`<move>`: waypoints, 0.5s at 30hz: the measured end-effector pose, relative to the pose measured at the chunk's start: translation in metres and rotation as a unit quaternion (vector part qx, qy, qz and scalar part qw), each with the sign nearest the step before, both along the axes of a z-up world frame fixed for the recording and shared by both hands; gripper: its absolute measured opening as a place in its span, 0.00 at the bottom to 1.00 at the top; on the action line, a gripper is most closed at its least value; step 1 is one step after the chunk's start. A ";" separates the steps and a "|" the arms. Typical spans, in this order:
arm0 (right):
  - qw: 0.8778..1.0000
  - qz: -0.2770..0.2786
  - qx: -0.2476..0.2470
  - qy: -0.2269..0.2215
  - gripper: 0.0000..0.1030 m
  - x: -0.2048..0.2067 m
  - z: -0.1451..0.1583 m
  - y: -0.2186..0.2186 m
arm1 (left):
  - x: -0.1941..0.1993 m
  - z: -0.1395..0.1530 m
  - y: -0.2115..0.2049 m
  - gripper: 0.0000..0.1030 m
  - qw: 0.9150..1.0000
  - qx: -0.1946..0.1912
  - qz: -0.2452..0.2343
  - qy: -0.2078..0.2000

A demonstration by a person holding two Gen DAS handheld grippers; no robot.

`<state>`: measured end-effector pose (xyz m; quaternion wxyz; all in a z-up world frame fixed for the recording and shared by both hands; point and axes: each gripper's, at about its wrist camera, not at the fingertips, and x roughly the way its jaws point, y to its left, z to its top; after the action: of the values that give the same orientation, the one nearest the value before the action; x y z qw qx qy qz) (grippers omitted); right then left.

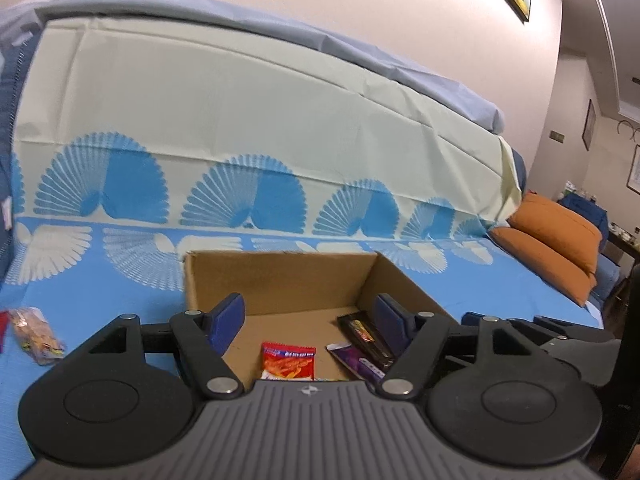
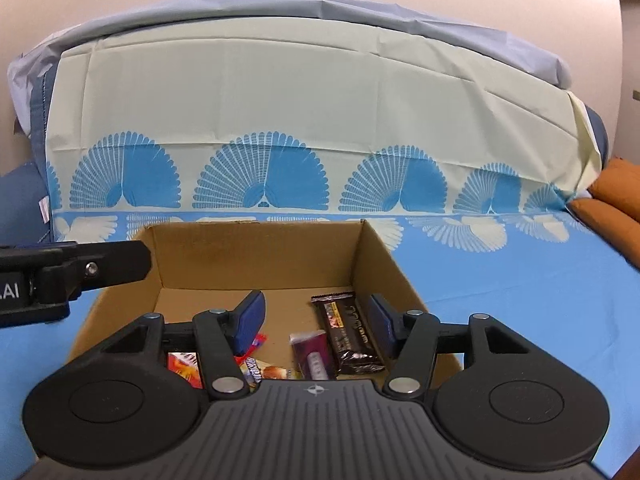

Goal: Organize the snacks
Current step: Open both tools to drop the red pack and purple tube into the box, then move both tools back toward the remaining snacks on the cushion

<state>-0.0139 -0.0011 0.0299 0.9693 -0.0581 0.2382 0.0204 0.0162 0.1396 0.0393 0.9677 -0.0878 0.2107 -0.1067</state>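
An open cardboard box (image 1: 280,276) stands on the blue patterned sheet. Inside lie a red snack packet (image 1: 288,362), a purple packet (image 1: 356,360) and a dark chocolate bar (image 1: 364,332). My left gripper (image 1: 309,316) hangs open over the box's near left part, with nothing between its pads. My right gripper (image 2: 316,320) is open over the box too. The dark bar (image 2: 348,334) and purple packet (image 2: 312,354) lie on the box floor below its jaws, untouched. More bright packets (image 2: 184,366) lie at the box's near left. A clear snack bag (image 1: 34,334) rests on the sheet left of the box.
The box sits on a covered sofa whose backrest (image 2: 320,100) rises just behind it. Orange cushions (image 1: 556,236) lie at the right end. A finger of my left gripper (image 2: 120,266) reaches over the box's left wall in the right wrist view.
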 end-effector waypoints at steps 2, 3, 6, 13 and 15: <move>1.000 0.002 0.002 0.000 0.58 -0.001 0.000 0.005 | -0.007 0.001 0.009 0.59 1.000 -0.002 0.008 -0.012; 1.000 0.005 0.002 -0.001 0.59 -0.002 -0.001 0.008 | -0.011 0.001 0.015 0.54 1.000 -0.002 0.012 -0.017; 1.000 0.016 -0.001 -0.003 0.60 -0.005 -0.002 0.019 | -0.020 0.006 0.040 0.33 0.999 -0.008 0.032 -0.018; 0.999 0.043 0.009 0.002 0.58 -0.006 -0.004 0.044 | 0.019 0.029 0.121 0.24 0.990 -0.017 0.138 0.023; 0.999 0.053 0.015 0.003 0.55 -0.007 -0.004 0.053 | 0.034 0.031 0.141 0.24 0.984 -0.013 0.174 0.029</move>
<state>-0.0208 0.0514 0.0258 0.9669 -0.0562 0.2375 0.0750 0.0502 0.2804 0.0700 0.9639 -0.1383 0.2186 0.0636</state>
